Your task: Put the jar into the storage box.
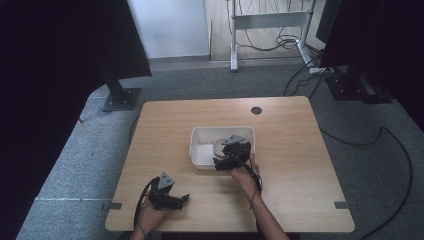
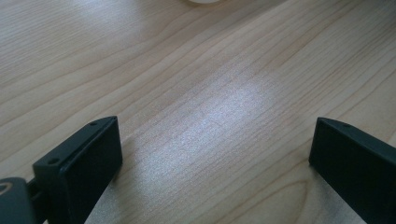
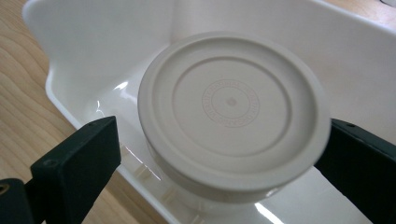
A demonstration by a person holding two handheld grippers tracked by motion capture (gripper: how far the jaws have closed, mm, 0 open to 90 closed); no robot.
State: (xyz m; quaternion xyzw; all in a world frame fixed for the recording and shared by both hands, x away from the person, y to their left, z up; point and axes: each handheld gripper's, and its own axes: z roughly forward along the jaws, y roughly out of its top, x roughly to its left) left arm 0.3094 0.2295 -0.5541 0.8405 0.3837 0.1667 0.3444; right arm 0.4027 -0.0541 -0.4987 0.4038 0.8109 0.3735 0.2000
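Nearest the person, the left gripper (image 1: 167,196) rests low over the bare wooden table (image 2: 196,84), its fingers (image 2: 79,163) spread wide with nothing but wood grain between them; only a sliver of something white shows far ahead of them at the top edge of the left gripper view

Farther out, the right gripper (image 3: 219,158) reaches over the near wall of a white plastic tub (image 3: 107,42). Its fingers (image 3: 74,161) are spread on either side of a round, lidded container (image 3: 231,107) that sits inside the tub. The right finger looks to be against the lid's rim, the left one stands a little apart from it, so the grip is not closed

The container looks like thin moulded plastic: probably light, fairly stiff at the rim, smooth and a bit slippery. Its lid is off-white and matte, with raised concentric rings and a small embossed ring of lettering round the centre, too fine to read. The body below seems clearer plastic. The best hold is likely across the lid's edge, opposite sides between the fingers, squeezing gently since a snap-on lid may pop or flex. Whether it holds anything I cannot tell

Beyond the fingers, the tub's glossy far wall rises
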